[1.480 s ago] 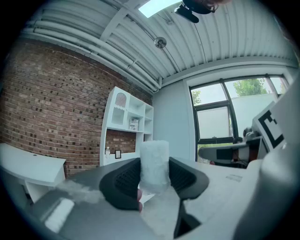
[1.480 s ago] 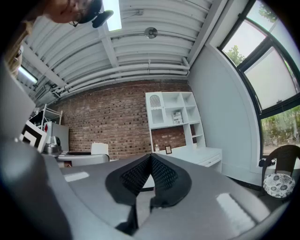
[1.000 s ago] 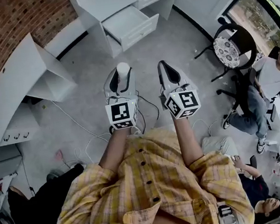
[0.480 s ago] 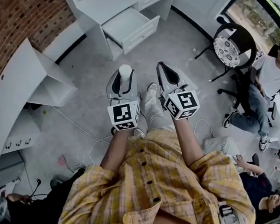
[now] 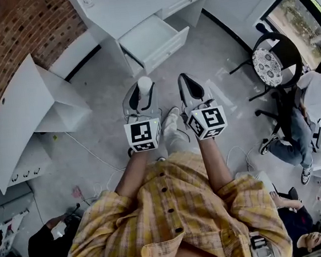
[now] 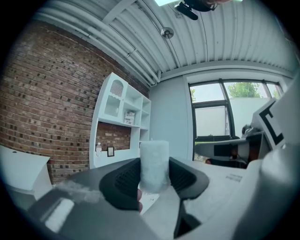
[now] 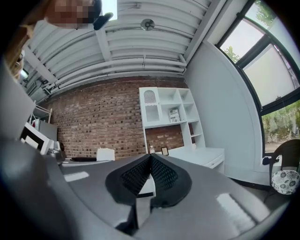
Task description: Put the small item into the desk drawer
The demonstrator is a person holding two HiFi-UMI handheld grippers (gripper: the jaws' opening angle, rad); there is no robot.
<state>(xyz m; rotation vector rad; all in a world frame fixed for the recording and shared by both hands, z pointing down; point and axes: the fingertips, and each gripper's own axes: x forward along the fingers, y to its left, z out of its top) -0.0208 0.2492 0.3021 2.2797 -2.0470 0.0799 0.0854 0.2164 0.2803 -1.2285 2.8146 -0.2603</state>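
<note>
Grey floor (image 5: 96, 98), white desk (image 5: 134, 1) against brick wall (image 5: 11, 32); its drawer (image 5: 153, 39) stands open, well ahead. Left gripper (image 5: 143, 97) clamps the small white cylinder (image 5: 143, 85) upright; right gripper (image 5: 188, 87) closed, empty. Step judged: carrying — next, approach and lower over drawer.

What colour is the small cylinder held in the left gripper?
The cylinder is white, faintly frosted; clearest in the left gripper view.

Brick wall (image 5: 11, 32) running along top left. White table (image 5: 17, 109) standing against it. Cables (image 5: 87, 146) lying across grey floor (image 5: 102, 97). Person (image 5: 310, 99) sitting at right, beside round chair (image 5: 271, 60). Shelf unit (image 7: 169, 111) standing against the brick.
</note>
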